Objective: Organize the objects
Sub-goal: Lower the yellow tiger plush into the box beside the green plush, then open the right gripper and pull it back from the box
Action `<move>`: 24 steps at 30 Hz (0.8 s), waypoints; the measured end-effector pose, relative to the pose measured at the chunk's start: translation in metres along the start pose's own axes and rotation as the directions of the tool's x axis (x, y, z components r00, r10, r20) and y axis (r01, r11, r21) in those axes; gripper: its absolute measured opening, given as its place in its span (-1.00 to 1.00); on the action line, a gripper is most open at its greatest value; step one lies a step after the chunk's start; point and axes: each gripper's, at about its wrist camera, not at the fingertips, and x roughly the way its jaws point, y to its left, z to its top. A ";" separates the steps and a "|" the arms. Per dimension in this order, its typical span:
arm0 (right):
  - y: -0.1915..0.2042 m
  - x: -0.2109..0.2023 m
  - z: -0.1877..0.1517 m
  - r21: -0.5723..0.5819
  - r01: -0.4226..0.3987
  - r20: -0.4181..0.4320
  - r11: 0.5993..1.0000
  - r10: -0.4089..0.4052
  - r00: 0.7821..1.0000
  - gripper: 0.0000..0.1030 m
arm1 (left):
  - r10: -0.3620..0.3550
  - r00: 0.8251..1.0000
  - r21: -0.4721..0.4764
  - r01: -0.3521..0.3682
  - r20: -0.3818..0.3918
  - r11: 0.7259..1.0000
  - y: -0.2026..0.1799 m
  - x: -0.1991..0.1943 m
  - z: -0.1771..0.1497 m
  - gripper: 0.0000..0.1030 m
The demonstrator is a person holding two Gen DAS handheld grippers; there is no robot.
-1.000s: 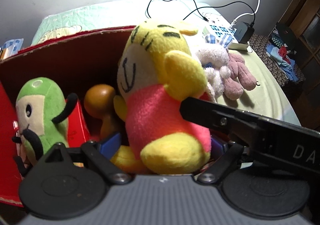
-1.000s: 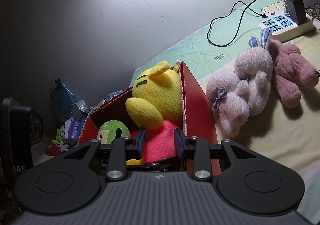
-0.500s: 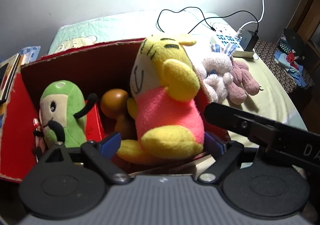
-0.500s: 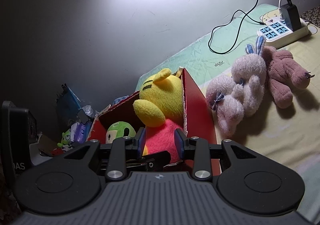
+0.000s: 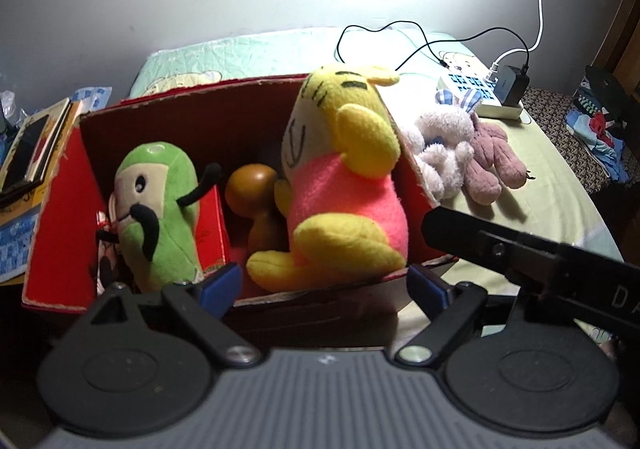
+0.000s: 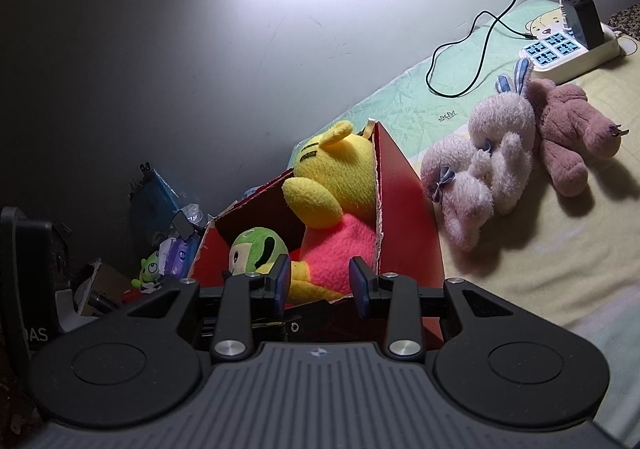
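A red cardboard box (image 5: 64,205) (image 6: 404,201) stands on the bed. Inside it sit a yellow plush with a pink shirt (image 5: 344,185) (image 6: 332,189), a green plush (image 5: 156,205) (image 6: 256,249) and a brown wooden piece (image 5: 252,189). My left gripper (image 5: 324,285) is open and empty, just in front of the box's near wall. My right gripper (image 6: 320,283) is open and empty, near the box's front corner. A white plush bunny (image 5: 440,145) (image 6: 484,165) and a pink-brown plush (image 5: 496,161) (image 6: 568,129) lie on the bed to the right of the box.
A power strip with a charger and cables (image 5: 492,93) (image 6: 568,49) lies at the bed's far end by the wall. Books and clutter (image 5: 36,145) sit left of the box. The other gripper's black body (image 5: 540,257) crosses the left wrist view at right.
Both grippers have pulled back and up from the box. The yellow plush, earlier between the left gripper's fingers, now sits free in the box.
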 end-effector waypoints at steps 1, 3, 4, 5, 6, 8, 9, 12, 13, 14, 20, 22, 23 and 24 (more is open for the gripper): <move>0.000 -0.001 -0.001 0.001 -0.004 -0.003 1.000 0.004 1.000 -0.30 | 0.015 1.000 0.009 -0.015 0.007 1.000 -0.002 -0.002 -0.002 0.71; 0.000 -0.002 -0.002 -0.001 -0.009 -0.005 1.000 0.009 1.000 -0.30 | 0.037 0.999 0.021 -0.037 0.018 0.999 -0.005 -0.004 -0.004 0.71; 0.000 -0.002 -0.002 -0.003 -0.012 -0.004 1.000 0.012 1.000 -0.30 | 0.044 0.999 0.025 -0.044 0.024 0.999 -0.006 -0.006 -0.005 0.71; 0.000 -0.003 -0.002 -0.004 -0.014 -0.003 1.000 0.014 1.000 -0.29 | 0.051 0.998 0.028 -0.051 0.029 0.998 -0.008 -0.008 -0.006 0.71; 0.000 -0.004 -0.002 -0.006 -0.016 -0.002 1.000 0.016 1.000 -0.29 | 0.056 0.998 0.030 -0.057 0.032 0.998 -0.009 -0.009 -0.007 0.71; 0.000 -0.006 -0.002 -0.009 -0.019 -0.002 1.000 0.019 1.000 -0.29 | 0.062 0.997 0.029 -0.063 0.036 0.998 -0.009 -0.011 -0.007 0.71; -0.001 -0.007 -0.002 -0.010 -0.020 -0.003 1.000 0.020 1.000 -0.29 | 0.060 0.998 0.026 -0.061 0.034 0.998 -0.010 -0.012 -0.007 0.71; -0.002 -0.008 -0.003 -0.012 -0.019 -0.014 1.000 0.019 1.000 -0.29 | 0.060 0.998 0.024 -0.060 0.026 0.998 -0.012 -0.014 -0.009 0.71; -0.003 -0.008 -0.004 -0.012 -0.020 -0.020 1.000 0.020 1.000 -0.29 | 0.058 0.998 0.025 -0.059 0.022 0.998 -0.013 -0.015 -0.010 0.71; -0.004 -0.008 -0.004 -0.012 -0.021 -0.026 1.000 0.021 0.999 -0.29 | 0.055 0.998 0.027 -0.056 0.019 0.998 -0.014 -0.016 -0.011 0.71; -0.009 -0.008 -0.007 -0.023 -0.026 -0.064 0.999 0.025 0.998 -0.29 | 0.043 0.999 0.027 -0.042 -0.025 0.999 -0.022 -0.010 -0.018 0.71; -0.012 -0.008 -0.008 -0.022 -0.025 -0.077 0.999 0.024 0.997 -0.29 | 0.040 0.998 0.022 -0.039 -0.049 0.999 -0.025 -0.005 -0.021 0.71; -0.014 -0.007 -0.008 -0.019 -0.025 -0.084 1.000 0.023 0.996 -0.29 | 0.037 0.997 0.017 -0.036 -0.062 0.999 -0.026 -0.002 -0.022 0.71; -0.016 -0.007 -0.007 -0.015 -0.023 -0.093 1.000 0.021 0.995 -0.29 | 0.034 0.997 0.012 -0.034 -0.074 0.999 -0.026 0.001 -0.023 0.71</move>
